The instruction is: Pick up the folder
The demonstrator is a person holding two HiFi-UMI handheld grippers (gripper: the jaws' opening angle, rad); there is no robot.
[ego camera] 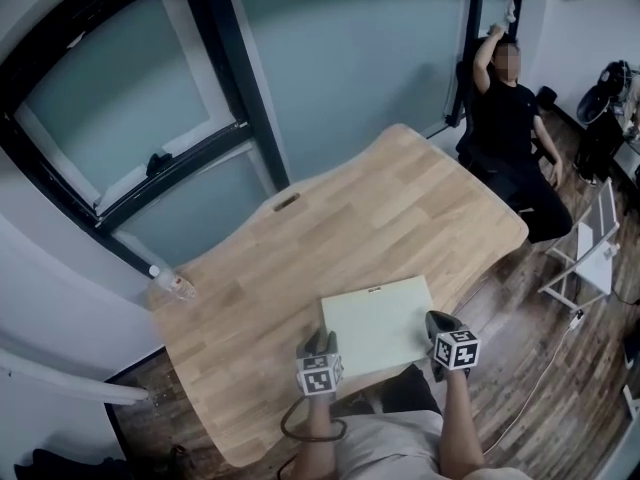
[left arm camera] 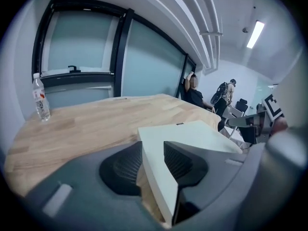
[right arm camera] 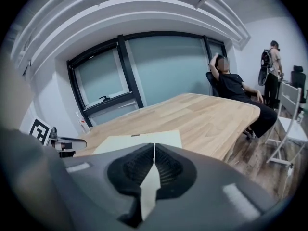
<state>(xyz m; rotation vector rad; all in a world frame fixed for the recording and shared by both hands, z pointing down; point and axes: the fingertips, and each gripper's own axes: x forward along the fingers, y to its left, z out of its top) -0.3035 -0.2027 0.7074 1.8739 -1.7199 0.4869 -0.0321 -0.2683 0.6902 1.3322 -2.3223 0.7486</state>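
A pale cream folder (ego camera: 375, 323) lies on the wooden table (ego camera: 380, 208) at its near edge, in front of the person holding the grippers. My left gripper (ego camera: 320, 343) is at the folder's near left corner. In the left gripper view the folder (left arm camera: 192, 131) sits between the jaws of the left gripper (left arm camera: 151, 162); one pad rests against it and a gap shows at the other pad. My right gripper (ego camera: 440, 320) is at the near right corner. In the right gripper view the right gripper (right arm camera: 154, 162) is shut on the thin edge of the folder (right arm camera: 139, 141).
A clear water bottle (ego camera: 172, 283) stands at the table's far left edge. A seated person (ego camera: 510, 118) leans back beyond the table's far right end. A white chair (ego camera: 590, 253) stands on the wood floor to the right. Dark-framed windows run behind the table.
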